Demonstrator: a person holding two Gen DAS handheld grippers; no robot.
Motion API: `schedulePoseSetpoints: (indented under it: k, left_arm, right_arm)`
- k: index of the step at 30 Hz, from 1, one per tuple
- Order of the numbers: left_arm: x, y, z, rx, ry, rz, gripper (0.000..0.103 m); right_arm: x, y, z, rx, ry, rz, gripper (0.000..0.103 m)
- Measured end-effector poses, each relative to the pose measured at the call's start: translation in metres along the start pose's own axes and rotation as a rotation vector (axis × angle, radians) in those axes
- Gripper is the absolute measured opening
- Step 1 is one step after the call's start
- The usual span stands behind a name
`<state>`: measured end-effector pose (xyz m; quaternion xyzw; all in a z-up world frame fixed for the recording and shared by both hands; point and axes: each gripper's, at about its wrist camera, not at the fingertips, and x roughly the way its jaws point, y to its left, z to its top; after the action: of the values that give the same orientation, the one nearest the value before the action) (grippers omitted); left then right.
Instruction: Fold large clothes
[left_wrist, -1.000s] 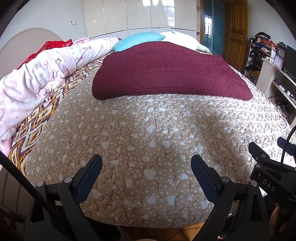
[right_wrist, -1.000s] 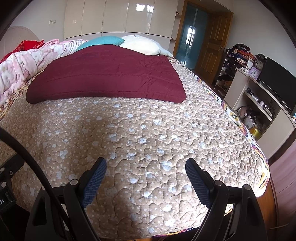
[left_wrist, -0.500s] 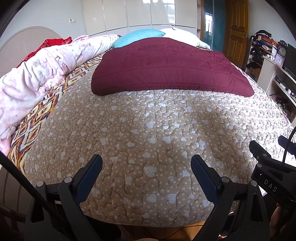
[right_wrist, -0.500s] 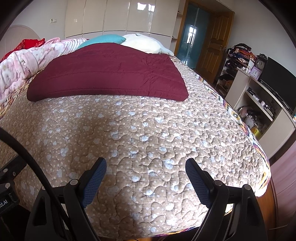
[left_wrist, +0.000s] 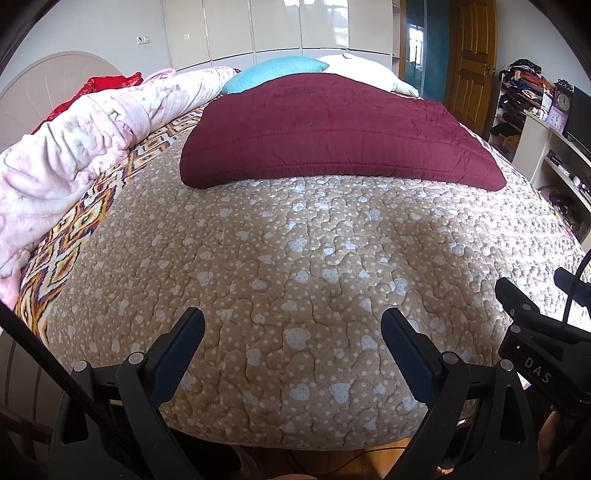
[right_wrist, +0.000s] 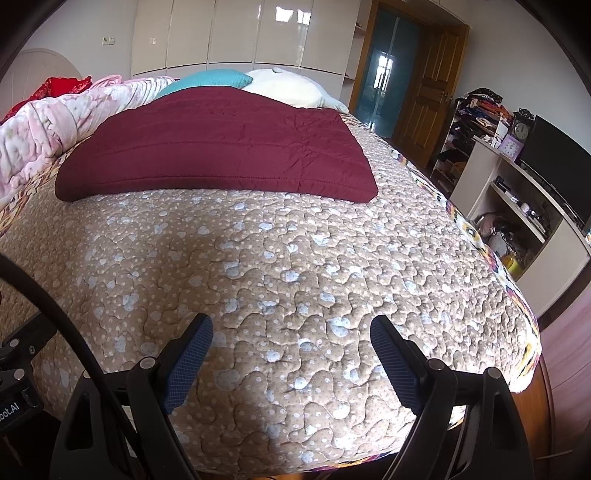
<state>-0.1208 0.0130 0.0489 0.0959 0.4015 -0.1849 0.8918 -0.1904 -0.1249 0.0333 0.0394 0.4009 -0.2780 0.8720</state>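
Note:
A large dark red quilted garment (left_wrist: 332, 133) lies flat across the far half of the bed; it also shows in the right wrist view (right_wrist: 218, 147). My left gripper (left_wrist: 291, 332) is open and empty, held over the near edge of the bed, well short of the garment. My right gripper (right_wrist: 291, 336) is open and empty too, also over the near edge. The right gripper's body shows at the right edge of the left wrist view (left_wrist: 543, 354).
The bed is covered by a tan quilted bedspread (left_wrist: 295, 258). A pink rumpled duvet (left_wrist: 74, 147) lies along the left side. A blue pillow (left_wrist: 273, 72) and a white pillow (right_wrist: 284, 86) lie at the head. A white shelf unit (right_wrist: 524, 221) stands at the right.
Both grippers have moved forward and a little lower toward the bed; the garment looks nearer. Both stay open and empty.

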Motion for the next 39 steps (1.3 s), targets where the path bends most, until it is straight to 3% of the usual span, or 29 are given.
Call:
schedulePoseSetpoints:
  k: [39]
  left_arm:
    - [-0.0018, -0.0031, -0.0015, 0.015, -0.021, -0.026, 0.096]
  right_arm:
    - [0.0027, 0.0033, -0.0007, -0.009, 0.000, -0.005, 0.091]
